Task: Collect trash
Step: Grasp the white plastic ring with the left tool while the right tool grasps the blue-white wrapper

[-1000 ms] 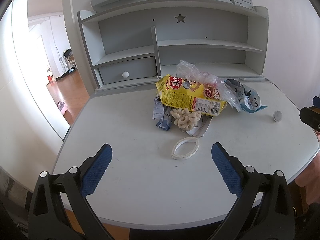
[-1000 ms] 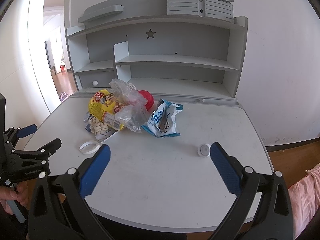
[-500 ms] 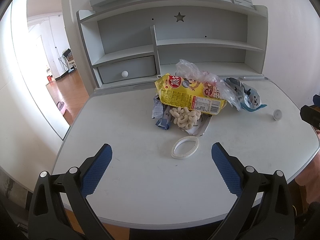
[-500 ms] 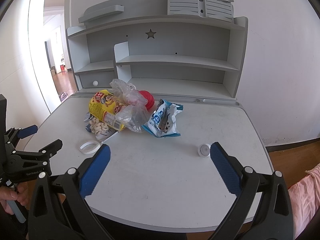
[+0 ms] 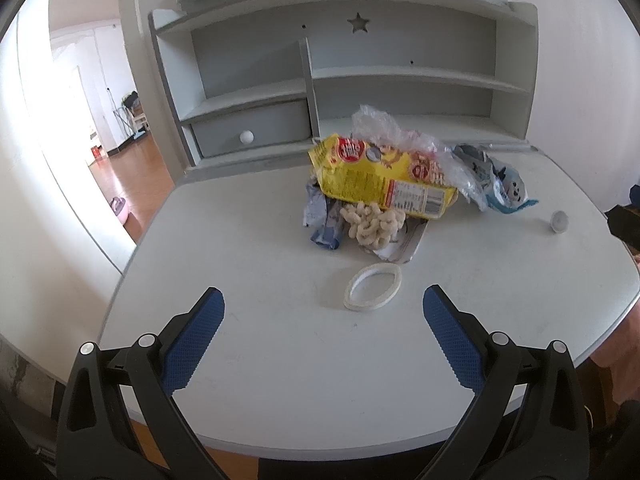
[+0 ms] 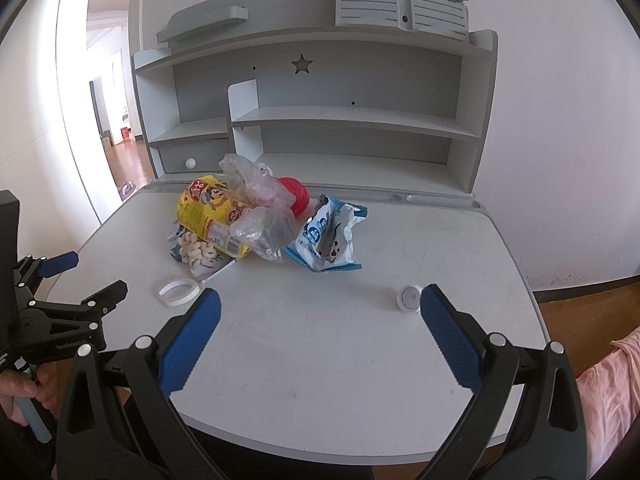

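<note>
A heap of trash lies mid-desk: a yellow snack bag (image 5: 380, 178) (image 6: 210, 210), pale puffed snacks (image 5: 372, 226) (image 6: 196, 252) spilled beside it, a crumpled clear plastic bag (image 5: 394, 132) (image 6: 260, 208), a blue-and-white wrapper (image 5: 498, 182) (image 6: 328, 236) and a red lid (image 6: 295, 194). A white tape ring (image 5: 373, 287) (image 6: 178, 291) lies nearer me, and a small white cap (image 5: 559, 221) (image 6: 409, 297) sits to the right. My left gripper (image 5: 323, 328) hovers open just short of the ring. My right gripper (image 6: 320, 328) is open, holding nothing, its right finger near the cap.
A grey shelf unit (image 5: 360, 76) with a knobbed drawer (image 5: 250, 124) stands at the back of the white desk (image 5: 260, 360). The left gripper (image 6: 72, 280) and the hand holding it show at the left of the right wrist view. A doorway with wooden floor (image 5: 132, 176) opens left.
Both grippers have barely shifted; the trash pile, ring and cap have stayed put.
</note>
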`<control>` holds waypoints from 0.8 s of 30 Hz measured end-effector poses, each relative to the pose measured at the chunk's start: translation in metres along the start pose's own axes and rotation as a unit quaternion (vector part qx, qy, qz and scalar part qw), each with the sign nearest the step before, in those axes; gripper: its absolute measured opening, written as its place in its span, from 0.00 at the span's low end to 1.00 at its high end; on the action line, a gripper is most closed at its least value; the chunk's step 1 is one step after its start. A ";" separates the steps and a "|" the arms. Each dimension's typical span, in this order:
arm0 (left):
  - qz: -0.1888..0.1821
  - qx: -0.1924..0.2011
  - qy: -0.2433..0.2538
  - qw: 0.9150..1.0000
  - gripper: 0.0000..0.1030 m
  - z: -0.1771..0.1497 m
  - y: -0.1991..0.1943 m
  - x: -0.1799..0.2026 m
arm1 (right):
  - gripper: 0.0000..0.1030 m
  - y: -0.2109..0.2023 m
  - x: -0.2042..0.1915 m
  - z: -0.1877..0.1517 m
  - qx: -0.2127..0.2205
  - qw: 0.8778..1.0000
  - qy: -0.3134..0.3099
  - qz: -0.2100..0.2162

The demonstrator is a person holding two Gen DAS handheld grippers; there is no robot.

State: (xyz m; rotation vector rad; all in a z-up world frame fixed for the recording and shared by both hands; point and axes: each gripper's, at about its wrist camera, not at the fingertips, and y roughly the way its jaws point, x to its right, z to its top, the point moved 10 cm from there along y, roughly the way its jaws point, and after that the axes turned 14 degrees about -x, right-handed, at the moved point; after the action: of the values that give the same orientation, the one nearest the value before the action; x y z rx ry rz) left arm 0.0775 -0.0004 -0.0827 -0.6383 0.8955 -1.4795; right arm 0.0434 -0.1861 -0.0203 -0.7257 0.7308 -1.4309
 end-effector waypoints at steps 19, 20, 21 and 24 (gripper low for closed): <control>-0.031 -0.085 0.082 0.993 0.84 0.005 0.093 0.027 | 0.94 0.047 0.020 -0.008 -0.072 0.997 0.024 0.029; -0.045 -0.086 0.081 0.992 0.79 0.004 0.093 0.028 | 0.94 0.051 0.021 -0.004 -0.078 0.996 0.026 0.033; -0.058 -0.089 0.079 0.991 0.67 0.004 0.092 0.030 | 0.94 0.055 0.022 0.000 -0.086 0.995 0.029 0.036; -0.072 -0.097 0.079 0.989 0.41 0.006 0.091 0.030 | 0.94 0.064 0.023 0.016 -0.096 0.994 0.037 0.047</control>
State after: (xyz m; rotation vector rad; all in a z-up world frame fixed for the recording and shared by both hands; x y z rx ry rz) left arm 0.1299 -0.0287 -0.1586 -0.7492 1.1473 -1.6007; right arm 0.0946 -0.2085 -0.0622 -0.7783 0.9574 -1.3189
